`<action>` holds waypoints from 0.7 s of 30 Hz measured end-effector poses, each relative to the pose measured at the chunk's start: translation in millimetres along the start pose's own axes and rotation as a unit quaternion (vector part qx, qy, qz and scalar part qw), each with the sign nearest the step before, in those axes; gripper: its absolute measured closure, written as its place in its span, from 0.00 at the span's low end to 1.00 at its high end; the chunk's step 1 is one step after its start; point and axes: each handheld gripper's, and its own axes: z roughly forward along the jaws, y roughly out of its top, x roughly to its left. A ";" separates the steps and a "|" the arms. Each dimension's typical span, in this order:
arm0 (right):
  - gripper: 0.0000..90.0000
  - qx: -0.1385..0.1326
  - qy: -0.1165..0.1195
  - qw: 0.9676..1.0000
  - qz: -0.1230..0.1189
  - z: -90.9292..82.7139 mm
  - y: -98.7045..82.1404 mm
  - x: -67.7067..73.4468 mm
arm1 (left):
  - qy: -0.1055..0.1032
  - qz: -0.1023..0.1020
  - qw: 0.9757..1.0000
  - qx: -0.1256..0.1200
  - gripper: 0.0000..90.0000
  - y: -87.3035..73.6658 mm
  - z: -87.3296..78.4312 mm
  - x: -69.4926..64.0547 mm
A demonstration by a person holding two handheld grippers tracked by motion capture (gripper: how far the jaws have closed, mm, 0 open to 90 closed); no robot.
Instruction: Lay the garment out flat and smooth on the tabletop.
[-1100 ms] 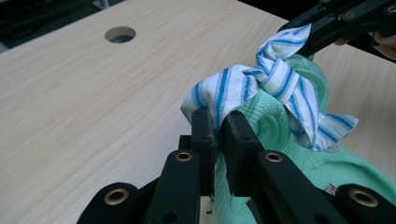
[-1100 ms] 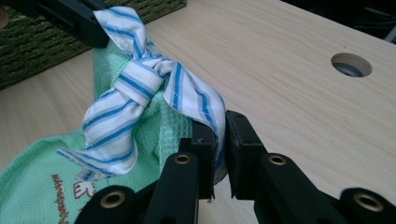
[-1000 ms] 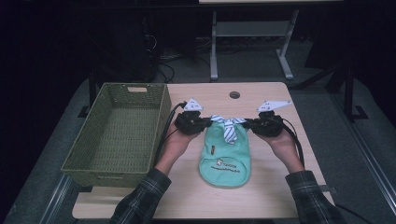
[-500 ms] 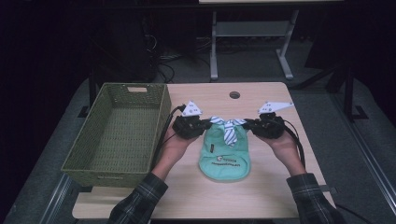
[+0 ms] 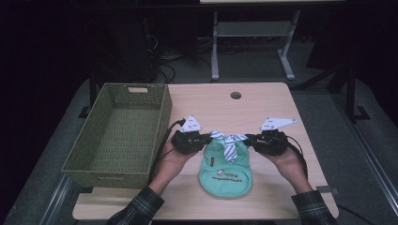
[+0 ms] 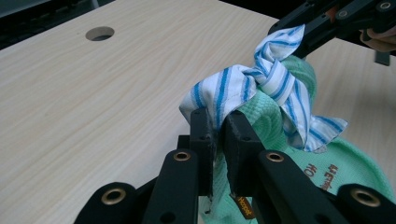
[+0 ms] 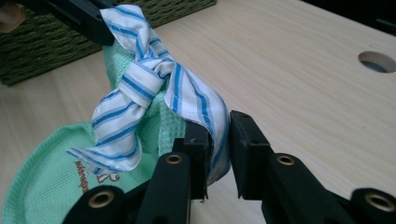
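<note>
A small green garment [image 5: 225, 171] with a striped collar [image 5: 228, 142] is lying on the table [image 5: 263, 103], right of the basket [image 5: 117, 131]. The left gripper [image 6: 218, 133] is pinching one collar end. The right gripper [image 7: 218, 140] has just been easing open, the other collar end sitting between its jaws.

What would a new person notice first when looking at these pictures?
First comes the mint green garment lying near the front middle of the wooden table, with a knotted blue-striped white tie at its collar. The left gripper and the right gripper each have an end of that collar between their jaws, one on either side. To the left stands an olive woven basket.
</note>
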 end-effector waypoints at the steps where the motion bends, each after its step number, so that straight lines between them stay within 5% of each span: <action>1: 0.83 0.002 0.005 1.000 0.003 -1.2 -1.3 2.1 | 0.000 0.005 1.000 0.001 0.91 -1.5 -1.7 -1.3; 10: 0.78 0.001 0.034 0.999 -0.001 -12.4 -13.2 19.2 | -0.007 0.008 1.000 -0.001 0.90 -15.4 -11.5 -15.6; 21: 0.64 0.000 0.098 0.995 0.012 -26.1 -22.6 28.1 | -0.019 0.010 1.000 0.006 0.90 -27.0 -16.8 -25.1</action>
